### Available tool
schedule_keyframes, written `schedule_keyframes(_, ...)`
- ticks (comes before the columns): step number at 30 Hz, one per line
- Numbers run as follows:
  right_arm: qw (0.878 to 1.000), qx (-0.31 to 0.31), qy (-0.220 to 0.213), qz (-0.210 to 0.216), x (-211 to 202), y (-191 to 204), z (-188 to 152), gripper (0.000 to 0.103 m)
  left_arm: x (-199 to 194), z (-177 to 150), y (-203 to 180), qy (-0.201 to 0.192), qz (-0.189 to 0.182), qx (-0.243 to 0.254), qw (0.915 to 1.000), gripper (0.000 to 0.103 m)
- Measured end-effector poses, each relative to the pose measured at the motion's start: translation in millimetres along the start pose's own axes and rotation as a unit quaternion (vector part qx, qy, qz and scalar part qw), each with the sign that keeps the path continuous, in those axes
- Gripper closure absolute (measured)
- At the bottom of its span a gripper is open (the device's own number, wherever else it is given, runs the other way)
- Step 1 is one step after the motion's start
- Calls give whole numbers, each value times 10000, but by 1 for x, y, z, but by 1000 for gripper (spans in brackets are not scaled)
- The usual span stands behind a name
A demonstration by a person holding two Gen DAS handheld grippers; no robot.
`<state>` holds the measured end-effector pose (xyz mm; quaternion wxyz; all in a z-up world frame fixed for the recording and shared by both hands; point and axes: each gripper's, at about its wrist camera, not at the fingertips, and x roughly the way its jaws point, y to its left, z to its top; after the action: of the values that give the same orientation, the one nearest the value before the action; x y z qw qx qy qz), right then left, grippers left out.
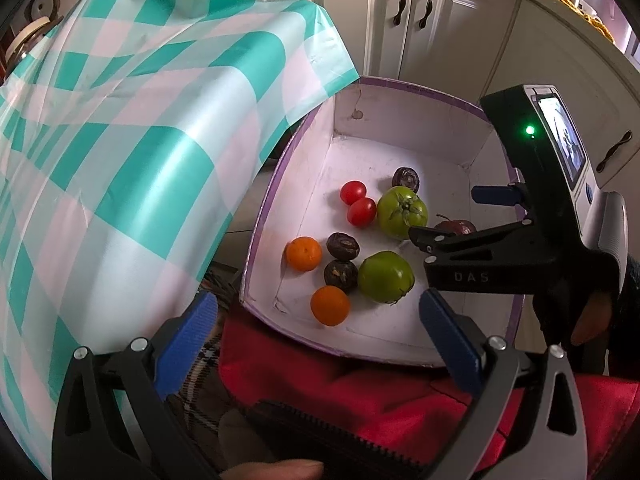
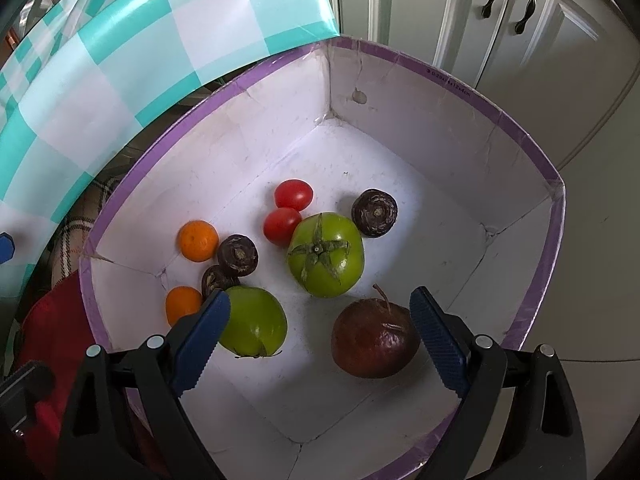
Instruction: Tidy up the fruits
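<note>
A white box with a purple rim (image 1: 420, 84) (image 2: 532, 148) holds loose fruit. Inside lie two red cherry tomatoes (image 2: 294, 195), two green tomatoes (image 2: 326, 256) (image 1: 402, 212), two small oranges (image 2: 198, 240) (image 1: 304, 253), three dark brown round fruits (image 2: 374, 212) and a dark red apple (image 2: 374, 332). My right gripper (image 2: 320, 340) (image 1: 460, 220) hangs open over the box. The apple sits just inside its right pad, untouched, and the nearer green tomato (image 2: 254, 326) lies by its left pad. My left gripper (image 1: 318, 344) stands open at the box's near edge with nothing between its pads.
A teal and white checked tablecloth (image 1: 140, 140) (image 2: 120, 60) hangs over the table on the left, close to the box. Red cloth (image 1: 360, 392) and plaid fabric (image 1: 208, 352) lie under the box's near side. White cabinet doors (image 1: 440, 20) (image 2: 520, 40) stand behind.
</note>
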<state>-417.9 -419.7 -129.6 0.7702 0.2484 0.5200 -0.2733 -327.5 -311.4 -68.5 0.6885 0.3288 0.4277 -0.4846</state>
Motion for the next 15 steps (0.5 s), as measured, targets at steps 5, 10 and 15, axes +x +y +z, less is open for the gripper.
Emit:
schedule_keyframes(5,10000,-11,0,-11,1,-1,-1,15,0,0,0,-3,-5,3,10000,2)
schedule_keyframes(10,10000,-41,-40,-64,-3,0,0,15,-7,0,-1,-185,-2,30,9998,2)
schedule_keyframes(15,9998,-116,-103,-154,-12,3,4,15,-10,0,-4,-179,18,151,9997,2)
